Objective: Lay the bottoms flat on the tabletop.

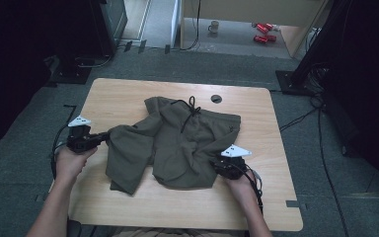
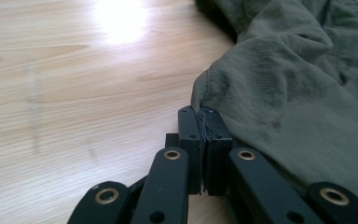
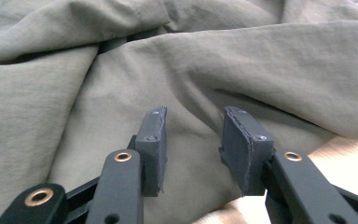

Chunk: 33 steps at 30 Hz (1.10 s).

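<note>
I see the olive shorts (image 1: 177, 145) lying crumpled across the middle of the wooden counter (image 1: 256, 202), with the black drawstring (image 1: 190, 111) at the far side. My left tongs (image 1: 101, 138) are clamped tight on a hem edge of the shorts (image 2: 284, 93) at the garment's left side, low over the counter (image 2: 74, 93). My right tongs (image 1: 217, 165) sit at the near right edge of the shorts (image 3: 121, 70), jaws partly apart; the pads (image 3: 151, 144) hover over the cloth without pinching it.
</note>
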Each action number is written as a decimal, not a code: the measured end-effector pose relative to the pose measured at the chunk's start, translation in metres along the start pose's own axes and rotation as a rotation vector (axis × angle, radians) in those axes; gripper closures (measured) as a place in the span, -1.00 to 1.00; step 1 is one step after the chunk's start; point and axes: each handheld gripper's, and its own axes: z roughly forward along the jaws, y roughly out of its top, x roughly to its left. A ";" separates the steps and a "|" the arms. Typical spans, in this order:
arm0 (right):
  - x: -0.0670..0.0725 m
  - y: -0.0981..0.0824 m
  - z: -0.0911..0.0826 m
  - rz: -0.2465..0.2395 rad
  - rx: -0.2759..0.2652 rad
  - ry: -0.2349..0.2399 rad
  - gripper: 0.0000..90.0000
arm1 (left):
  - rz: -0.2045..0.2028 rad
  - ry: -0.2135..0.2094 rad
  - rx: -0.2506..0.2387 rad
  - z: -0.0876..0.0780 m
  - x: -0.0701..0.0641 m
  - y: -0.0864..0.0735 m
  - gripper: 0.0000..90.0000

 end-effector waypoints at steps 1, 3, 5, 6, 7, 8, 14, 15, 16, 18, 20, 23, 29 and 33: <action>-0.001 0.000 0.000 0.004 0.000 -0.001 0.35 | -0.007 0.009 0.001 -0.001 0.004 0.000 0.98; -0.004 -0.001 -0.001 0.010 -0.003 -0.007 0.36 | -0.023 0.016 0.000 -0.001 0.009 -0.001 0.98; -0.007 -0.002 -0.002 0.022 -0.004 -0.010 0.38 | -0.031 0.023 0.007 0.000 0.014 -0.002 0.98; -0.007 -0.002 -0.002 0.022 -0.004 -0.010 0.38 | -0.035 0.024 0.010 0.000 0.016 -0.002 0.98; -0.009 -0.002 -0.003 0.022 -0.005 -0.011 0.38 | -0.036 0.030 0.013 0.001 0.018 -0.002 0.98; -0.010 -0.002 -0.003 0.025 -0.004 -0.012 0.39 | -0.039 0.029 0.016 0.002 0.020 -0.002 0.98; -0.019 -0.003 -0.005 0.041 -0.005 -0.024 0.41 | -0.046 0.037 0.035 0.010 0.030 -0.002 0.98; -0.020 -0.003 -0.005 0.042 -0.006 -0.025 0.41 | -0.047 0.043 0.037 0.011 0.032 -0.002 0.98; -0.020 -0.002 -0.005 0.039 -0.005 -0.026 0.41 | -0.053 0.048 0.040 0.012 0.035 -0.002 0.98; -0.021 -0.002 -0.005 0.038 -0.004 -0.032 0.41 | -0.060 0.063 0.053 0.014 0.040 -0.003 0.98; -0.024 -0.002 -0.004 0.039 -0.006 -0.040 0.41 | -0.063 0.084 0.076 0.017 0.045 -0.006 0.98; -0.026 -0.002 -0.005 0.043 -0.005 -0.049 0.41 | -0.068 0.084 0.082 0.020 0.047 -0.007 0.97; -0.031 -0.003 -0.006 0.064 -0.008 -0.081 0.40 | -0.061 0.052 0.066 0.020 0.045 -0.007 0.89; -0.029 -0.003 -0.006 0.065 -0.006 -0.085 0.32 | -0.039 0.038 0.035 0.014 0.041 -0.007 0.68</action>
